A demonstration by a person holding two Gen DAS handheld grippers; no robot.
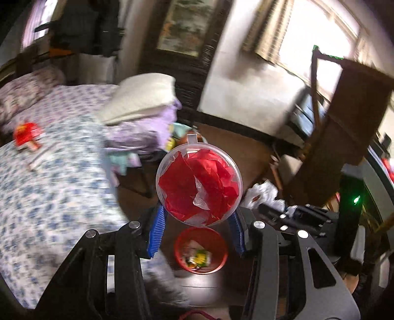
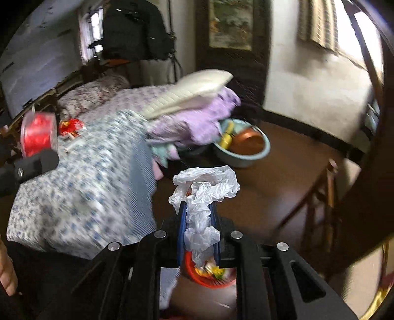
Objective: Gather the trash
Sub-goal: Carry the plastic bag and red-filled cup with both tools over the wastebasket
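A clear plastic cup (image 1: 199, 184) stuffed with crumpled red paper (image 1: 197, 182) sits in the centre of the left wrist view, its open mouth turned toward the camera and a small tab at its top rim. The left tongs (image 1: 197, 231) are spread about as wide as the cup and grip it on both sides with their blue ribbed fingers (image 1: 155, 233). In the right wrist view the same cup (image 2: 38, 134) shows at the left edge, held out over the bed.

A crumpled white plastic bag (image 2: 204, 194) is pinched in the right tongs (image 2: 199, 233), the blue fingers (image 2: 181, 231) closed to a narrow gap with the bag bulging above them and trailing below. It appears in the left wrist view as a white wad (image 1: 264, 194) right of centre.

Below both tongs, low in each frame, stands a red bin (image 1: 200, 251) on the brown floor (image 2: 283, 177), with yellow and green wrappers inside; in the right wrist view the bag hangs directly above it (image 2: 209, 273).

The bed (image 1: 49, 177) fills the left side, covered in a blue floral sheet, with a red packet (image 1: 25, 135) lying at upper left. Folded lilac bedding (image 2: 194, 123) topped by a cream pillow (image 2: 194, 91) is stacked at its far end. Beyond it a pale blue basin (image 2: 246, 145) holds a copper-coloured bowl. A framed picture (image 2: 230, 23) hangs at upper centre, and a dark wooden chair (image 1: 344, 118) stands at right, tilted in the frame.
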